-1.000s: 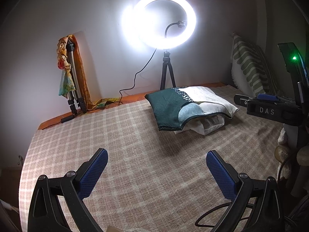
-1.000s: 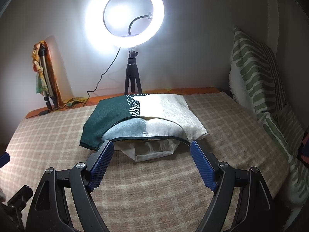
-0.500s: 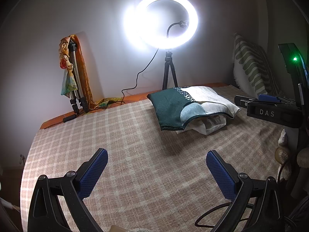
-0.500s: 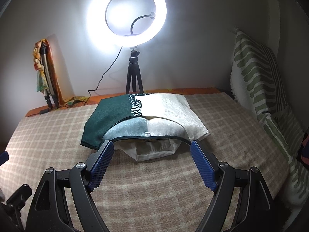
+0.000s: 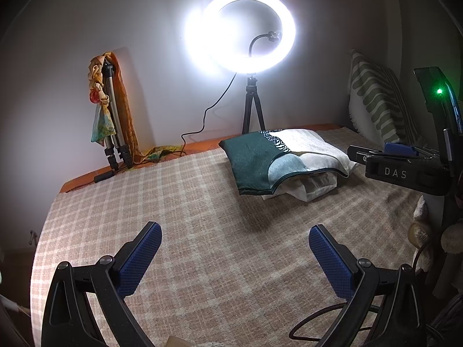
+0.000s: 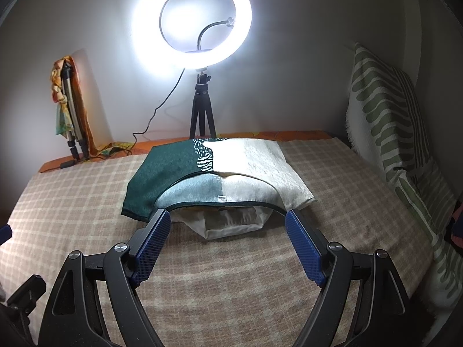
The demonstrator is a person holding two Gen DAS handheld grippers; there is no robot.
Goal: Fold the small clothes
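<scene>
- Far left, against the wall: a folded tripod with a patterned scarf hung over it stands at the far edge of the bed; neither plays a part in the folding.
- Left gripper: its jaws are spread wide with nothing between them, and it hovers over bare checked blanket, well to the near left of the clothes.
- Centre, far side of the bed: the green-and-white garment lies flat on top of a white garment, whose edge shows beneath it at the near side.
- The top piece looks laid in a tidy slab, yet the white one under it is bunched; this fits either a stack of folded items or a pile waiting to be folded, and the pictures do not settle which.
- Right gripper: jaws wide apart and empty, just short of the pile's near edge, straddling the white cloth in view without touching it.
- Far right: a striped pillow leans on the wall.
</scene>
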